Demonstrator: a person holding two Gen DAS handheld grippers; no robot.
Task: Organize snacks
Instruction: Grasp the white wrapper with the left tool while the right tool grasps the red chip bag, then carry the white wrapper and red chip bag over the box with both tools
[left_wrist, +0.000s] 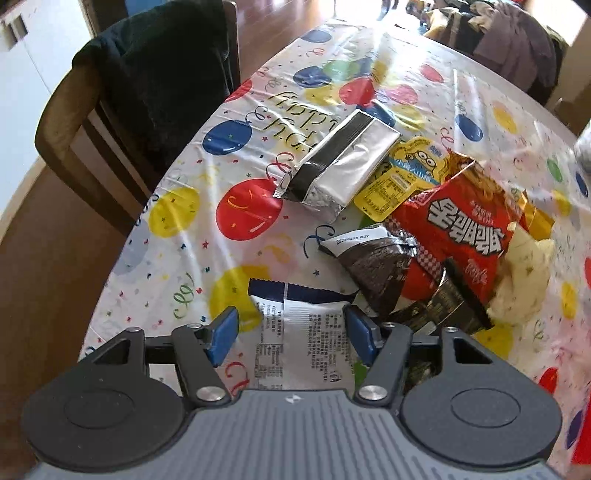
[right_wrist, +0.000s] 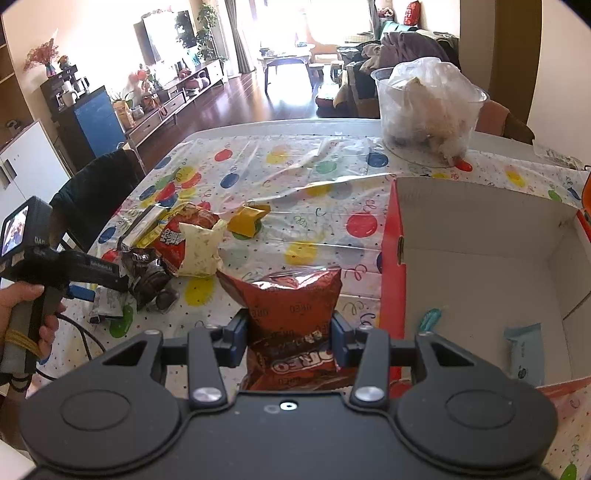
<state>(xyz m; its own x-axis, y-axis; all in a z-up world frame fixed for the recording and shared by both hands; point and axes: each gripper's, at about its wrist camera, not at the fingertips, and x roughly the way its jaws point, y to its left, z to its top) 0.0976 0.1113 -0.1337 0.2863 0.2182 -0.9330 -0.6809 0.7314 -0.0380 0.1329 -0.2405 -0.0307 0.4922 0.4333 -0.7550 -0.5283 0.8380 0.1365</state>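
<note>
My left gripper (left_wrist: 291, 332) is open, its blue pads either side of a white and blue snack packet (left_wrist: 299, 332) lying on the balloon tablecloth (left_wrist: 184, 229). Beyond it lie a small dark packet (left_wrist: 373, 266), a silver and black pack (left_wrist: 343, 166), a yellow Minions packet (left_wrist: 406, 173) and a red Korean-lettered bag (left_wrist: 458, 236). My right gripper (right_wrist: 288, 332) is shut on a red Oreo bag (right_wrist: 291, 314), held just left of the open red and white cardboard box (right_wrist: 480, 258). Light blue packets (right_wrist: 524, 354) lie in the box.
A wooden chair (left_wrist: 92, 122) draped with dark cloth stands at the table's left edge. A clear plastic tub (right_wrist: 428, 114) with a bag in it stands at the far right. A cream pouch (right_wrist: 201, 247) and a mustard packet (right_wrist: 249, 219) lie mid-table.
</note>
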